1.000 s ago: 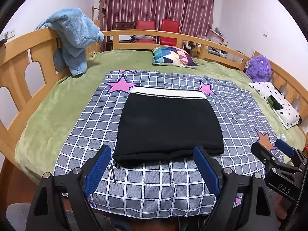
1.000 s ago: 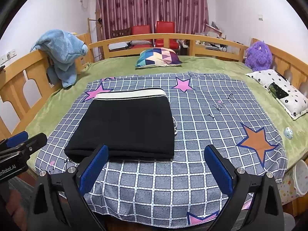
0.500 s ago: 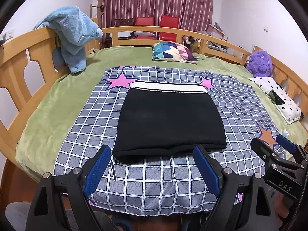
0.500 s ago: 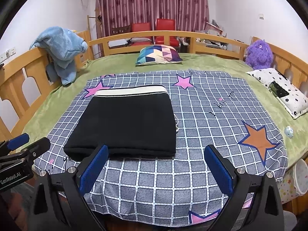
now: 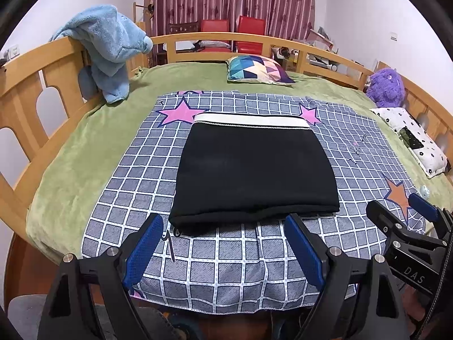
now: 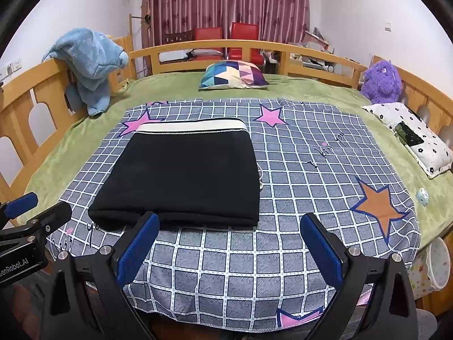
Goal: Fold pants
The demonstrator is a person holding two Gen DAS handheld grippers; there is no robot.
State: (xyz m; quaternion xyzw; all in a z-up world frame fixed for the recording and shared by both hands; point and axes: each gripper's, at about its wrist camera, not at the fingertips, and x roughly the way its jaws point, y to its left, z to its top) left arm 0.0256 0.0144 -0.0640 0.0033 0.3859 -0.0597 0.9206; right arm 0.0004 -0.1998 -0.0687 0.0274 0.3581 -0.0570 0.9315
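Note:
The black pants lie folded into a flat rectangle on the checked grey cloth, with a white waistband strip at the far edge. They also show in the right wrist view. My left gripper is open and empty, hovering just in front of the pants' near edge. My right gripper is open and empty, in front of the pants' near right corner. Each gripper shows at the side of the other's view.
The cloth lies on a green bed cover inside a wooden rail. A blue plush blanket hangs on the left rail. A colourful pillow, a purple plush toy and a dotted white pillow lie around.
Both grippers have drawn back slightly toward the near edge of the bed. The pants lie unmoved.

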